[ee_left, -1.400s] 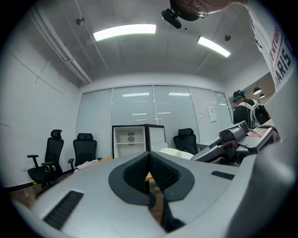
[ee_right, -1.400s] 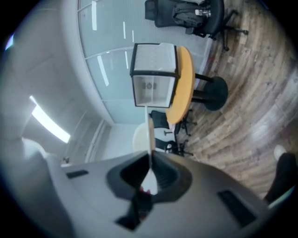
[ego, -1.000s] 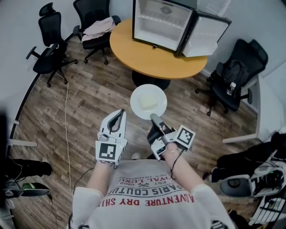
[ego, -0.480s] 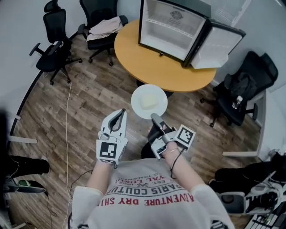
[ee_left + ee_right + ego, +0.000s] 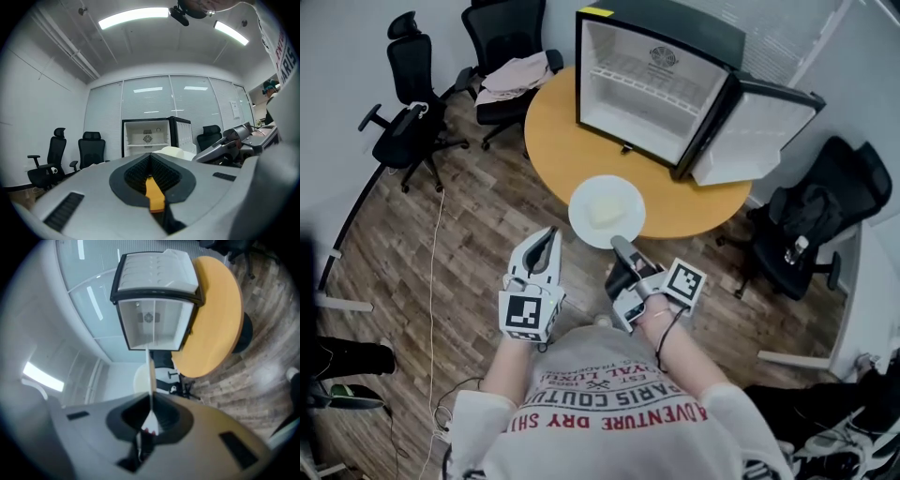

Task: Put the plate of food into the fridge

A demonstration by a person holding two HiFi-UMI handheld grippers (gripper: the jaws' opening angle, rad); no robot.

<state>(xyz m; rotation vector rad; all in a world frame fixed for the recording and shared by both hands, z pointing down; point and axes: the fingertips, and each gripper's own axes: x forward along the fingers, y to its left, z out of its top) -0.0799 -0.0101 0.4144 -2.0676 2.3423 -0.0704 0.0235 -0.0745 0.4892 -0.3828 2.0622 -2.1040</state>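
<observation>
1. Carrying looked the step in hand: the right gripper (image 5: 622, 248) clamped the rim of the round white plate (image 5: 579, 208) of pale food (image 5: 606, 212), held above the round orange table's (image 5: 553, 127) near edge.
2. The left gripper (image 5: 546, 240) was closed, empty.
3. Next, the plate needed carrying level into the open black mini fridge (image 5: 652, 84).

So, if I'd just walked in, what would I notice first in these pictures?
Probably the white plate with a pale block of food, held in mid-air by its near rim in the right gripper. Just beyond it, a small black fridge stands on a round orange table, door swung wide open. The left gripper is shut and empty.
</observation>
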